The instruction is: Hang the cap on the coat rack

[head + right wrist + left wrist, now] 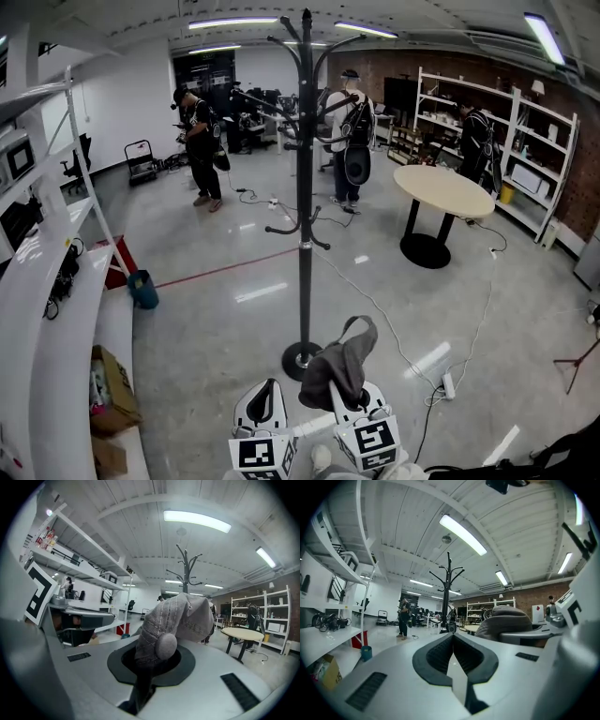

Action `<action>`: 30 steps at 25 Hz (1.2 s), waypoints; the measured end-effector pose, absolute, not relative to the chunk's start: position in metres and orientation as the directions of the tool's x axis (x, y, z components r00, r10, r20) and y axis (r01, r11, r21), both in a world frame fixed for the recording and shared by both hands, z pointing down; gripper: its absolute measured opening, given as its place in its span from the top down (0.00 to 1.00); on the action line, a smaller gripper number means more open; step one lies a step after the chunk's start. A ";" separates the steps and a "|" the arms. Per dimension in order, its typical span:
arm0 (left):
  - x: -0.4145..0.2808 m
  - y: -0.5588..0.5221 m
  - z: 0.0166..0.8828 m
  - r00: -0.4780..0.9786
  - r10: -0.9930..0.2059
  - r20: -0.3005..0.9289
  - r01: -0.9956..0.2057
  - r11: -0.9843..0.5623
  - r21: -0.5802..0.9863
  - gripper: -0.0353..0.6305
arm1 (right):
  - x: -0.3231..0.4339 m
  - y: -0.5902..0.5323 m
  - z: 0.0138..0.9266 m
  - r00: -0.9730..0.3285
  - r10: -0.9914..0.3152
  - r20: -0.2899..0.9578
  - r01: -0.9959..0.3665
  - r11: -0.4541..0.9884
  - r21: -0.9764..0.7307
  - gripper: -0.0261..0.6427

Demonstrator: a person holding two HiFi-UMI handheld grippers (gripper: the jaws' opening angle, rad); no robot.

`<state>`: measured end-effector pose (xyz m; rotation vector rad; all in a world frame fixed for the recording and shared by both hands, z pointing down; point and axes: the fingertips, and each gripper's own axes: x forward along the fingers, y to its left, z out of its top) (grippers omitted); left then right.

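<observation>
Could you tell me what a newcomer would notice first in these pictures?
The tall black coat rack stands mid-floor, straight ahead. Near its base in the head view, the right gripper is shut on a grey knitted cap that droops over its jaws. A round table stands further back, right.

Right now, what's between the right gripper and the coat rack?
Only the grey cap that the right gripper is shut on; the right gripper view shows the coat rack rising straight behind it.
</observation>
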<state>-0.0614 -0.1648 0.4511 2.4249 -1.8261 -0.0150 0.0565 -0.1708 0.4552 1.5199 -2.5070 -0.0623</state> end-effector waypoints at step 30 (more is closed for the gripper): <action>-0.047 -0.363 0.453 0.248 -0.968 0.047 -0.965 -0.242 0.101 0.94 | 0.057 -0.348 0.453 -0.536 -0.829 0.157 -0.810 0.558 0.180 0.93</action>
